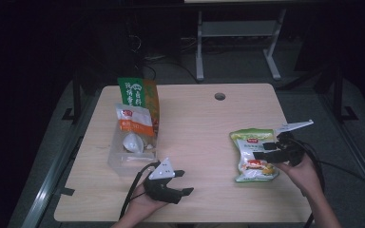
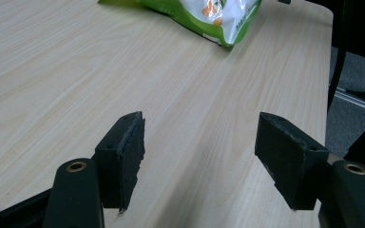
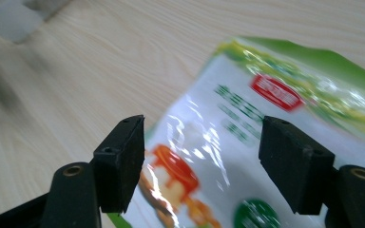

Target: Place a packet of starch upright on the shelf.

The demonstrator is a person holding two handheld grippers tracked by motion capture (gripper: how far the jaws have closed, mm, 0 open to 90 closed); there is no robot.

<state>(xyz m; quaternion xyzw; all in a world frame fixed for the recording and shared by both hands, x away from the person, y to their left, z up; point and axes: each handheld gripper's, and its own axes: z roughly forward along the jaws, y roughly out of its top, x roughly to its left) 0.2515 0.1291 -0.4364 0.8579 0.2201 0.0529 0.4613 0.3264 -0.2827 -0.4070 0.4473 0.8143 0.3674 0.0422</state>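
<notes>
Your right claw [image 3: 202,161] hangs with its jaws spread wide over the green-and-white glossy plastic snack bag [image 3: 266,142], the pads not pressing on it; the bag lies flat at the right side of the pale wood-grain tabletop [image 1: 195,123]. Its lower edge is cut off in the right gripper view, and the red label and green print on it are too blurred to read. Your left claw [image 2: 199,156] is also open, with nothing between its jaws, low over bare tabletop near the front edge. At the left stands a clear plastic box [image 1: 123,159] holding an orange-and-white packet [image 1: 134,121] and a taller green-and-orange bag [image 1: 138,92]; white characters on the latter are not legible.
</notes>
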